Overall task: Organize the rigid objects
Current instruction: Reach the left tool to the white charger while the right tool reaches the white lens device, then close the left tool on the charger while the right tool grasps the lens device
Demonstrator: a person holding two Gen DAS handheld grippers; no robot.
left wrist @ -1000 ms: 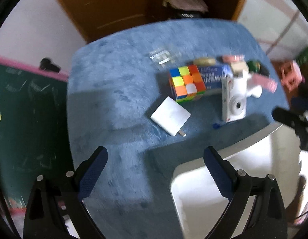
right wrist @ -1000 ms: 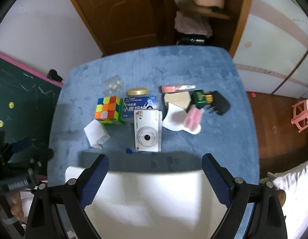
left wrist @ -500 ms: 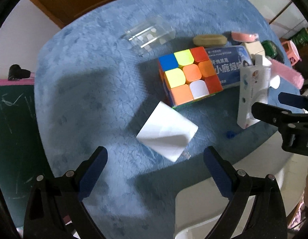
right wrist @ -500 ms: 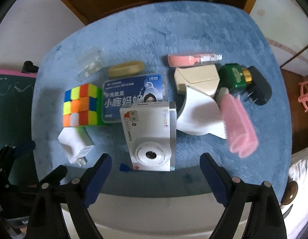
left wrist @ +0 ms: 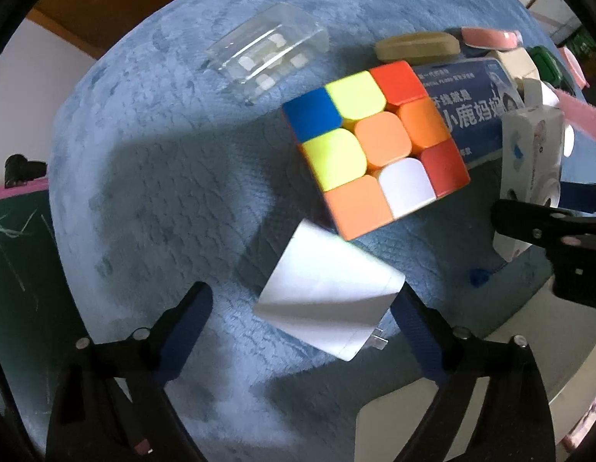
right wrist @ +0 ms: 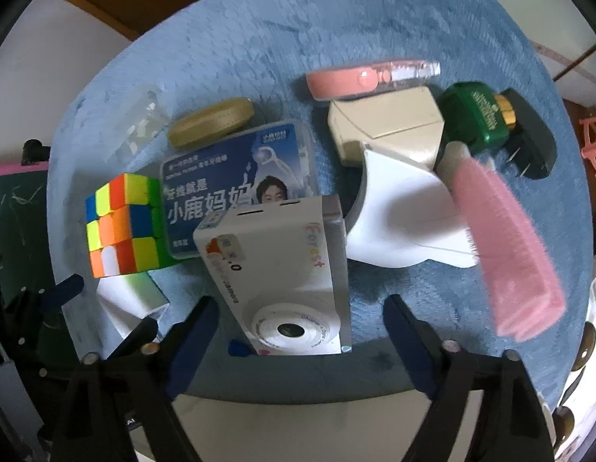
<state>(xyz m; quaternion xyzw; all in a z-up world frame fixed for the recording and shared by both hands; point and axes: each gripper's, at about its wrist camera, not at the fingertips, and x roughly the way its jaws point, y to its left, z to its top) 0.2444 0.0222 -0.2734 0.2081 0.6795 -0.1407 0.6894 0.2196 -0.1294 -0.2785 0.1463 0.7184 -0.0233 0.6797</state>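
Observation:
On the blue cloth, a white charger block (left wrist: 328,292) lies between the blue pads of my open left gripper (left wrist: 302,312); it also shows in the right wrist view (right wrist: 132,300). A colour cube (left wrist: 375,146) sits just beyond it. A white toy camera (right wrist: 286,285) lies between the pads of my open right gripper (right wrist: 302,323), with nothing gripped. The right gripper's black frame (left wrist: 552,231) shows at the right of the left wrist view, by the camera (left wrist: 529,161).
A blue floss box (right wrist: 240,188), a tan oval case (right wrist: 211,121), a clear plastic box (left wrist: 267,50), a pink case (right wrist: 352,81), a beige box (right wrist: 390,127), a green bottle (right wrist: 479,115), a black plug (right wrist: 533,142) and a pink brush on a white stand (right wrist: 506,250) crowd the table. A white bin rim (right wrist: 298,412) sits in front.
Both grippers have moved down and forward toward the table. The charger now lies between the left pads and the camera between the right pads. Both stay open.

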